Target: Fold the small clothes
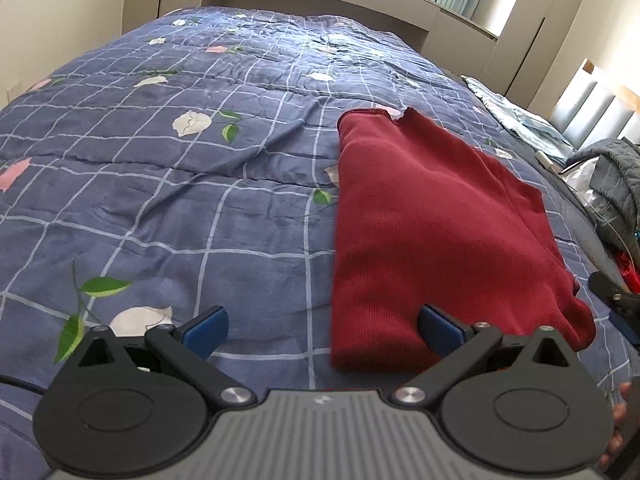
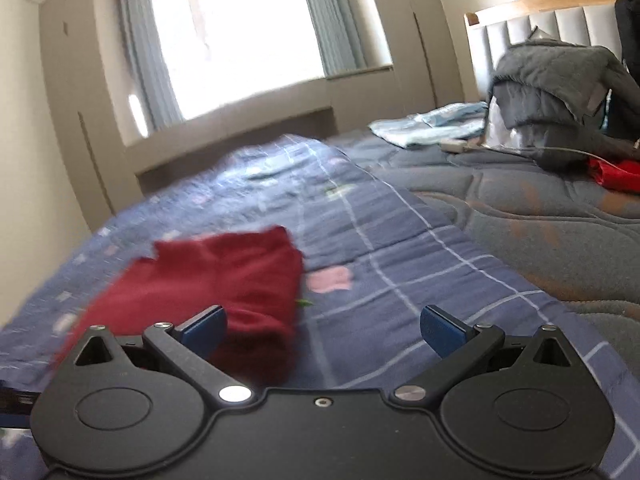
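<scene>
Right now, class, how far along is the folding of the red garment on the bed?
Done: the dark red garment lies on the checked quilt doubled into a long narrow strip. In hand: nothing; the left gripper and right gripper are both open and empty. Left: probably folding the strip shorter; whether other pieces await folding is unclear.

Bright curtained window (image 2: pixel 256 36) — beige walls (image 2: pixel 24 120)

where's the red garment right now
The red garment lies folded on the blue checked quilt, right of centre in the left wrist view, just ahead of the open left claw.
</scene>
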